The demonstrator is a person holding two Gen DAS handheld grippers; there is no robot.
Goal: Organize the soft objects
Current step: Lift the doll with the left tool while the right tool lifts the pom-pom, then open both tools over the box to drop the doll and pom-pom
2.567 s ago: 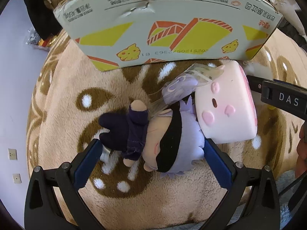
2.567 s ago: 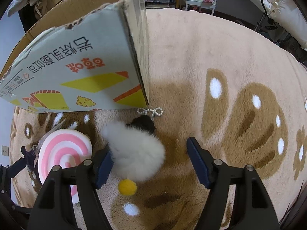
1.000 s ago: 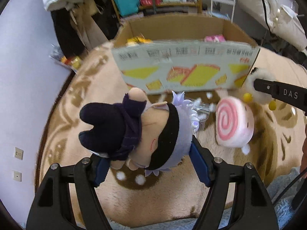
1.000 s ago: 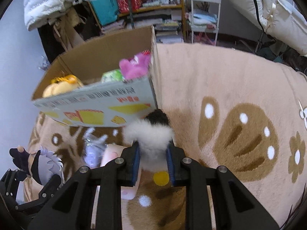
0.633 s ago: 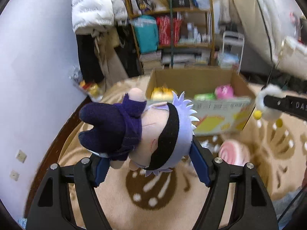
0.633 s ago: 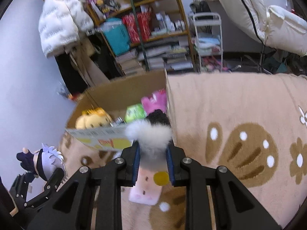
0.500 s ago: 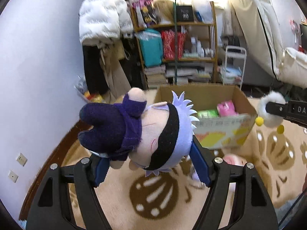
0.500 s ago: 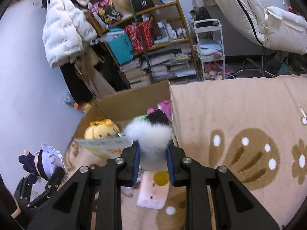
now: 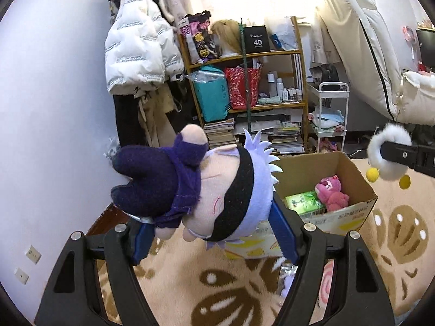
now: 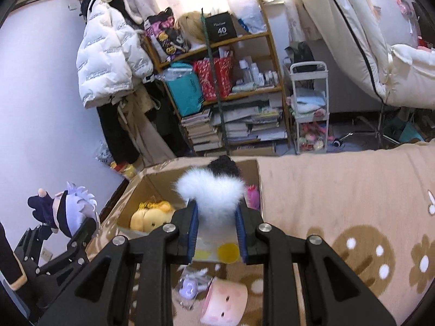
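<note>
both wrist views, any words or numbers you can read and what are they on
"40": on the black box on the top shelf, clear in both views; the small line under it is too small to read.
White jacket: rows of printed lettering, too small to read.
Cardboard box: printed characters on its front, too blurred to read.
Teal bag: side print unreadable.

Your left gripper (image 9: 209, 228) clamps its fingers (image 9: 282, 233) on the doll, while your right gripper (image 10: 216, 233) pinches the white pompom, both aloft.

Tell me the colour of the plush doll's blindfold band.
Black, clearest in the left wrist view.
</note>
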